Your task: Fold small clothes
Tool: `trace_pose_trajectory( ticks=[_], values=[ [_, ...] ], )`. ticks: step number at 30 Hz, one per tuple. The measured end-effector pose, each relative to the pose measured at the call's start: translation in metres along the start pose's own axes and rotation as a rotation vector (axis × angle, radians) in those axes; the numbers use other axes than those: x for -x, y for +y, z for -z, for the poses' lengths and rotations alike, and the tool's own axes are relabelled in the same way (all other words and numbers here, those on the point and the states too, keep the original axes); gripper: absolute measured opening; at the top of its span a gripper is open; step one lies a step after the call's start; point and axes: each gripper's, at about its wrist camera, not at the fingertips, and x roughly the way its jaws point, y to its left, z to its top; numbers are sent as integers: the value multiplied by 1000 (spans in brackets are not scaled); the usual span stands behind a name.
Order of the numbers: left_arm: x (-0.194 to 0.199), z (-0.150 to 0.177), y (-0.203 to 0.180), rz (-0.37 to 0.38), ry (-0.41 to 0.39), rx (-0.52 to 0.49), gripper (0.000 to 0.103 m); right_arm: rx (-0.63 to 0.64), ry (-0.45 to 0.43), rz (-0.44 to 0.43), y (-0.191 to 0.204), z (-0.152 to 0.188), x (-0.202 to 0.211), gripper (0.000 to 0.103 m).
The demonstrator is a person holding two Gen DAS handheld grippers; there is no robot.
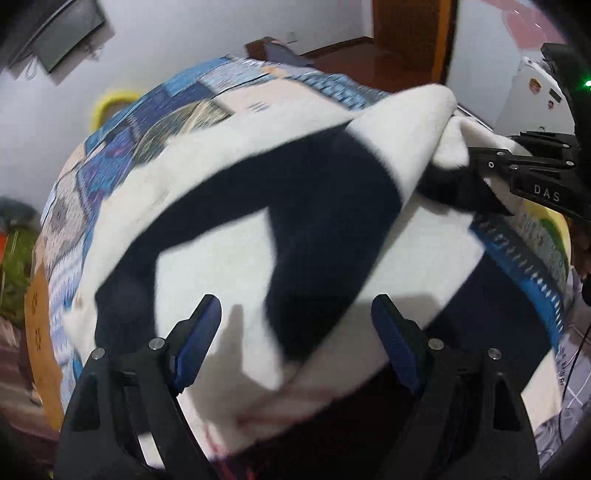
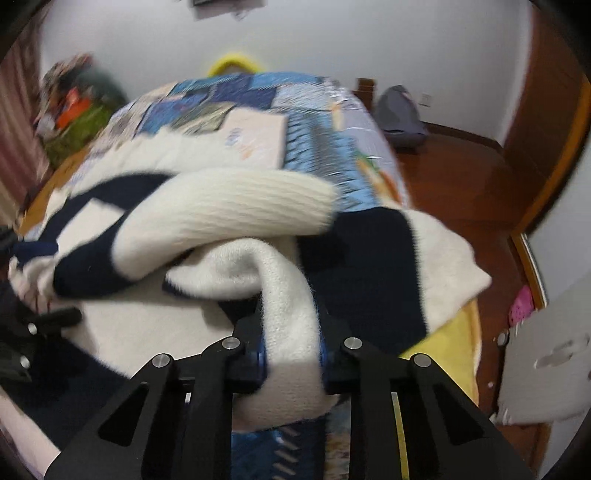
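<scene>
- Left wrist view: our left gripper point(image 1: 295, 325) hovers just over the sweater point(image 1: 236, 236), its two blue-padded fingers point(image 1: 201, 332) spread wide with nothing between them.
- Left wrist view: the sweater is white knit with broad navy bands, and it lies spread across the quilt point(image 1: 155, 118) on the bed, covering most of what we see.
- Left wrist view: at the upper right our right gripper point(image 1: 476, 166) pinches a bunched white fold of the sweater and holds it raised above the rest of the cloth.
- Left wrist view: beyond the bed we see a white wall, a dark screen point(image 1: 59, 33) mounted at the upper left, a yellow thing point(image 1: 110, 103) behind the far edge of the bed, and a wooden door point(image 1: 410, 37).
- Right wrist view: our right gripper point(image 2: 291, 354) has its jaws pressed onto a thick white fold of the sweater point(image 2: 229, 214), which fills the gap between them and hangs down in front of the camera.
- Right wrist view: a white ribbed sleeve point(image 2: 240, 203) with a navy end lies curled across the top of the heap, just ahead of the pinched fold.
- Right wrist view: the rest of the sweater lies piled on the quilt point(image 2: 314, 133), which shows blue and patterned behind it.
- Right wrist view: part of our left gripper point(image 2: 33, 328) shows at the left edge, blurred, touching or just over the cloth; we cannot tell which.
- Right wrist view: a grey bag point(image 2: 402, 110) sits on the wooden floor point(image 2: 461, 177) against the wall to the right of the bed.
</scene>
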Motion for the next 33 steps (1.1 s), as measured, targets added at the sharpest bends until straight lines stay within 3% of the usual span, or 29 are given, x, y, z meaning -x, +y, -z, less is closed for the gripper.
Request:
trace_pose_trajectory(
  ticks=[5, 7, 9, 11, 14, 20, 25, 27, 33],
  values=[
    [-22, -38, -23, 28, 30, -60, 82, -104, -44, 20, -24, 3, 16, 16],
    [-27, -47, -29, 25, 28, -71, 69, -126, -53, 23, -30, 3, 20, 16],
    [-29, -57, -31, 38, 17, -71, 45, -154, -63, 16, -36, 3, 24, 15],
    [-25, -65, -23, 68, -1, -32, 32, -175, -70, 6, -42, 1, 27, 15],
    [-13, -75, -8, 136, -34, 30, 25, -179, -79, 2, -45, -2, 29, 15],
    [23, -88, 11, 301, -85, 107, 24, -164, -88, -13, -45, -5, 29, 15],
    [43, -89, 17, 235, -130, 112, 24, -170, -85, -12, -48, -7, 25, 15],
    [44, -80, 19, 261, -117, 111, 24, -169, -79, -16, -48, -7, 23, 15],
    [36, -38, -16, 235, -67, 7, 27, -155, -78, -13, -46, -7, 24, 15]
  ],
)
